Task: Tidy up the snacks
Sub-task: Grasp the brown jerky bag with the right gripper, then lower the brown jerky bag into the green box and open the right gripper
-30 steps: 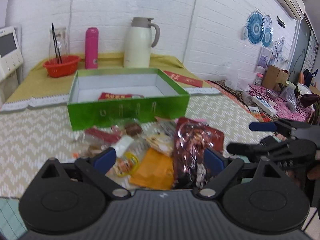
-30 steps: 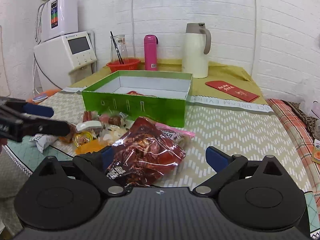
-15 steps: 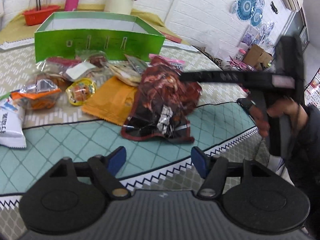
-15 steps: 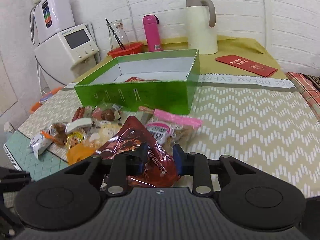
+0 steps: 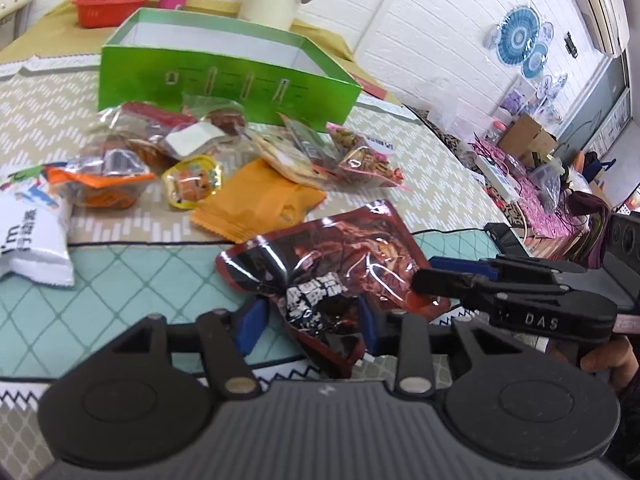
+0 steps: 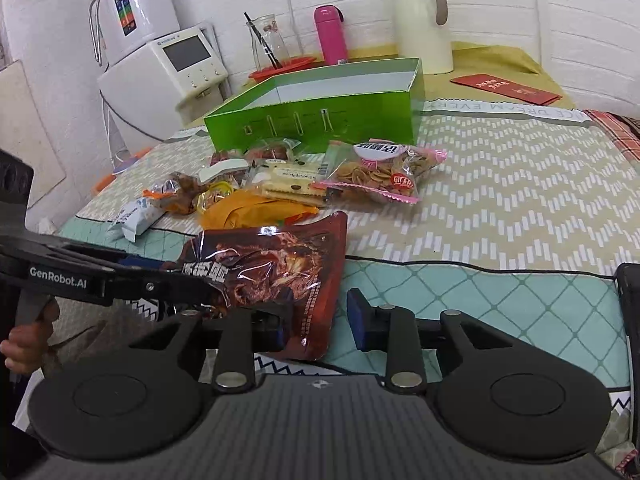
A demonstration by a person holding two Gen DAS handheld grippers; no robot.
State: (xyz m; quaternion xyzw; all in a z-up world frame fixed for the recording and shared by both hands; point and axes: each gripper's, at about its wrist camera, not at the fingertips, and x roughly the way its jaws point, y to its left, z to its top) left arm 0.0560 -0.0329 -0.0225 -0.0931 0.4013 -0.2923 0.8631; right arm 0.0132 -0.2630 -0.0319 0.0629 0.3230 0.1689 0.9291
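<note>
While the desk [image 6: 520, 184] carried the open green box [image 6: 320, 120] at its back, the loose snack pile [image 6: 280, 184] lay just in front of that box, and the dark red snack bag [image 6: 276, 268] lay nearer than the pile, well apart from the box. The left gripper [image 5: 308, 320] had just been closing its jaws, the bag's near corner between them, though contact could not be told. The right gripper [image 6: 320, 324] had just been widening its jaws, which stood open around the bag's near edge.

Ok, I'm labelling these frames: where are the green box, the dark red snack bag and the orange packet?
green box [image 5: 224, 84], left wrist view, on its front wall.
dark red snack bag [image 6: 280, 264], right wrist view, mid-bag.
orange packet [image 5: 260, 200], left wrist view, on its flat middle.
</note>
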